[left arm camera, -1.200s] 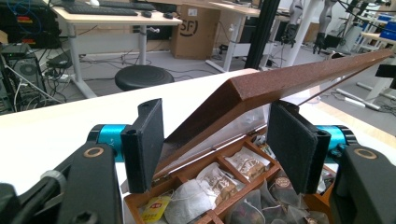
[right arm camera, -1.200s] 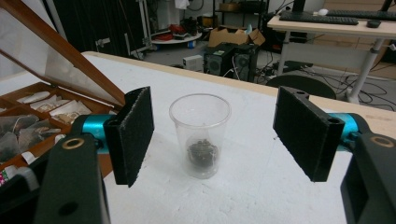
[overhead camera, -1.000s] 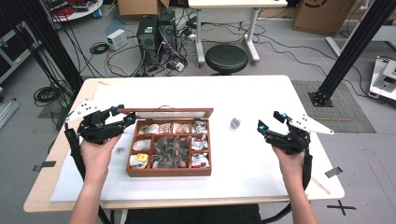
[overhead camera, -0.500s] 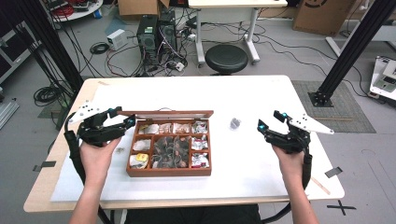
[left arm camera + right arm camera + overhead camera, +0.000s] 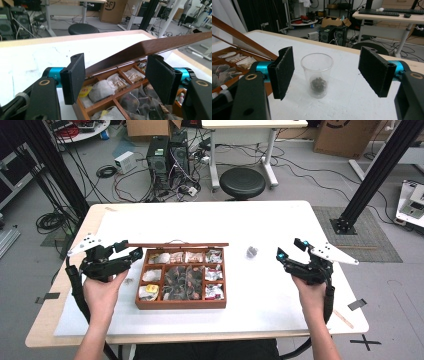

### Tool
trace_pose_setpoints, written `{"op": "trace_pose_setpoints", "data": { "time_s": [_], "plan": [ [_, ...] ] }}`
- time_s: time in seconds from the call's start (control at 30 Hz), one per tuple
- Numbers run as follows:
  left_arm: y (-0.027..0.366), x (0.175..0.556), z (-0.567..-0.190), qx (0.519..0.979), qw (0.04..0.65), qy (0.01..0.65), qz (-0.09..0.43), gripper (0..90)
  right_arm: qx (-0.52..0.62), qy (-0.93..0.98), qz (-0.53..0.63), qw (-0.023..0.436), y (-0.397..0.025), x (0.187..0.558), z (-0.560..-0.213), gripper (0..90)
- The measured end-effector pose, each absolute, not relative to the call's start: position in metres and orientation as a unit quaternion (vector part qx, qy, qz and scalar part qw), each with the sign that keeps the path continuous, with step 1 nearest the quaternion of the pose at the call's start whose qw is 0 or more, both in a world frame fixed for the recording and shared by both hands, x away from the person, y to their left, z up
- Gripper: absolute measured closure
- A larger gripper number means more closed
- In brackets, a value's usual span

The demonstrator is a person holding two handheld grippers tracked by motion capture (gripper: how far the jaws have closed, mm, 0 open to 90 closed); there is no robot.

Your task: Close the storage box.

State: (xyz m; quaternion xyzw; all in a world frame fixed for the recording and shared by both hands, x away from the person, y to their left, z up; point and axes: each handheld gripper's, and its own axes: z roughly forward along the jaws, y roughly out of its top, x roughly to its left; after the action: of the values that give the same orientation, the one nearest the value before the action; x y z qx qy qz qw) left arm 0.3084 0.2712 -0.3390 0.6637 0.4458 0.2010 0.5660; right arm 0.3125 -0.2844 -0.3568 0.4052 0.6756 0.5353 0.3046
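Note:
A wooden compartment box (image 5: 181,305) of tea bags (image 5: 102,90) sits left of centre on the white table (image 5: 200,220), its lid (image 5: 177,244) raised at the back. My left gripper (image 5: 130,248) is open just left of the box's back corner; in the left gripper view it (image 5: 116,75) faces the box (image 5: 82,110) under the tilted lid (image 5: 155,46). A clear plastic cup (image 5: 252,251) with a dark clump in its bottom stands right of the box. My right gripper (image 5: 289,248) is open a short way right of it, and the cup (image 5: 317,75) stands ahead between the jaws (image 5: 328,71), untouched.
Past the table's far edge are a black stool (image 5: 242,182), computer towers (image 5: 167,152) and floor cables. A black frame post (image 5: 380,170) rises at the back right. In the right gripper view the box (image 5: 227,57) and its lid (image 5: 242,37) lie at the left.
The left gripper has shifted slightly nearer to me beside the box. The right gripper, the cup and the box stand as before.

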Motion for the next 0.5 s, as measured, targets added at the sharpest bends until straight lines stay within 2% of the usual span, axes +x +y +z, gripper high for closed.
{"op": "trace_pose_setpoints", "data": {
  "time_s": [0.5],
  "plan": [
    [0.272,0.297,-0.343,0.674,0.554,0.458,0.167,37.7,0.402,0.676,0.536,0.306,-0.282,0.312,-0.356,29.5]
  ]
}}
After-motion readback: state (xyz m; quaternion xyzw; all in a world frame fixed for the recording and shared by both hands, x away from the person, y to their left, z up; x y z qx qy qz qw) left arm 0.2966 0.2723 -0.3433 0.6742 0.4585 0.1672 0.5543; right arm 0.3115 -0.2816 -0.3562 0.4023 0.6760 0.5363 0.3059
